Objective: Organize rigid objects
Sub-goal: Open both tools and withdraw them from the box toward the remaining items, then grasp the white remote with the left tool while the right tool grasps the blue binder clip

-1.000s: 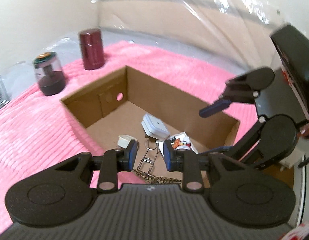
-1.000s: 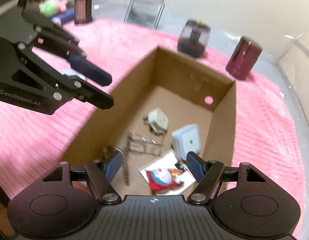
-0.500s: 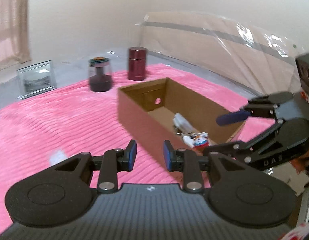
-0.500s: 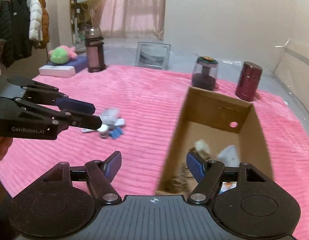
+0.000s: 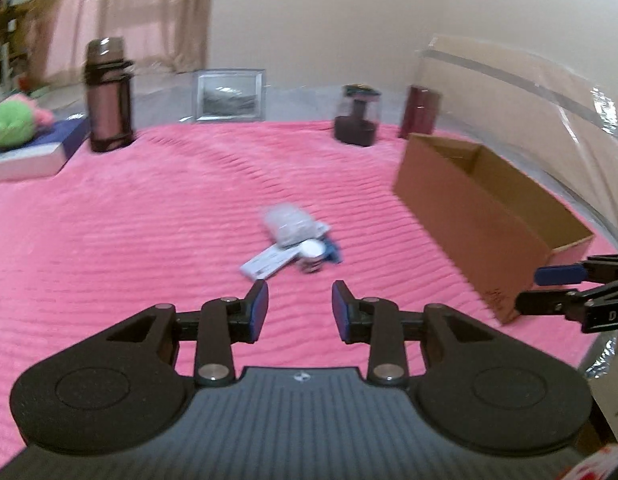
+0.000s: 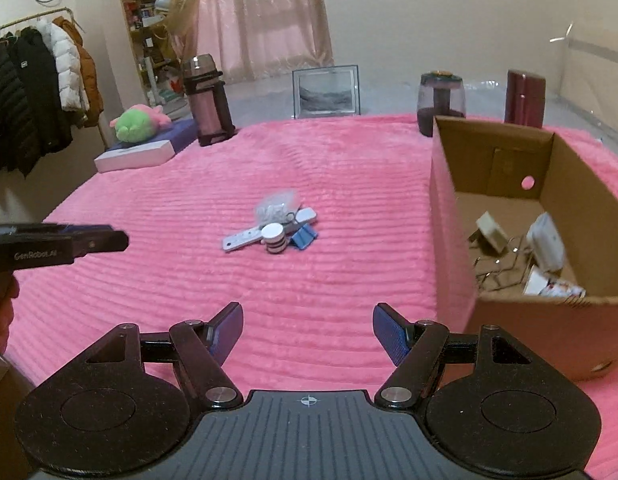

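Note:
A small pile lies mid-blanket: a clear bag of small parts [image 6: 275, 208], a flat white strip [image 6: 245, 238], a white striped cylinder [image 6: 274, 238] and a blue clip [image 6: 304, 237]. The pile also shows in the left wrist view [image 5: 295, 240]. An open cardboard box [image 6: 445, 216] at the right holds a white plug [image 6: 491, 232], a white adapter [image 6: 547, 242], wire clips [image 6: 499, 268] and a printed packet [image 6: 553, 289]. My left gripper [image 5: 300, 311] is open and empty, short of the pile. My right gripper [image 6: 308, 333] is open and empty, left of the box.
A pink ribbed blanket [image 6: 349, 184] covers the surface. At the back stand a dark flask [image 6: 207, 100], a picture frame [image 6: 325, 91], a dark jar [image 6: 441, 102] and a maroon canister [image 6: 525, 98]. A green plush [image 6: 135, 124] lies on a flat box at the far left.
Both grippers have pulled back from over the box and swung left toward the pile on the blanket. Both stayed open and empty.

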The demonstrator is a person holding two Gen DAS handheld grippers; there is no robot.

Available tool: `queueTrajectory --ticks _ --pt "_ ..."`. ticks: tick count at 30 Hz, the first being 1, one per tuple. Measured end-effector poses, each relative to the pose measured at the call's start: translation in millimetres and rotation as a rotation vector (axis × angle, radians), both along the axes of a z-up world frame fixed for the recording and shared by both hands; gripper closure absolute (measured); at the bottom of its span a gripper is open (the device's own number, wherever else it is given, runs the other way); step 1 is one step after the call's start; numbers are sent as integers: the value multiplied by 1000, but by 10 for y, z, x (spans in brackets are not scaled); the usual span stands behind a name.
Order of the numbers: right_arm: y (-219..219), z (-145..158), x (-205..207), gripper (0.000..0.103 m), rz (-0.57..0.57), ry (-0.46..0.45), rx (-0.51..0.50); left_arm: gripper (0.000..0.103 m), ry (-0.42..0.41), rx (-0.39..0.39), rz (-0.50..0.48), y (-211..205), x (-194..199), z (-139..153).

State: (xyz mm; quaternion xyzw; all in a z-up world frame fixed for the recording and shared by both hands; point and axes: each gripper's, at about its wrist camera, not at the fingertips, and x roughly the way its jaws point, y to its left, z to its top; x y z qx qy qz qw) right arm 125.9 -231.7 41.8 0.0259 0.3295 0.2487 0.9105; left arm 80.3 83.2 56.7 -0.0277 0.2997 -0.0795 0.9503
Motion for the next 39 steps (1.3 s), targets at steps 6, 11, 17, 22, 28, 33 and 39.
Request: queueTrajectory --ticks 6,11,17,22,28,33,39 --pt "150 -85 63 34 -8 -11 -2 71 13 21 29 116 25 -145" --pt "248 -176 156 34 -12 -4 -8 67 21 27 15 132 152 -255" --pt "364 -290 316 34 -15 1 -9 60 34 44 6 144 367 -381" --pt "466 -401 512 34 -5 9 -13 57 46 81 -25 168 604 -514" --pt "589 -524 803 34 25 -5 -29 54 59 114 -85 225 948 -691" --pt "705 -661 1090 34 76 -25 -61 53 73 134 -150 260 1270 -847" --pt "856 -861 1440 34 134 -40 -107 53 85 183 -245 252 1651 -1042"
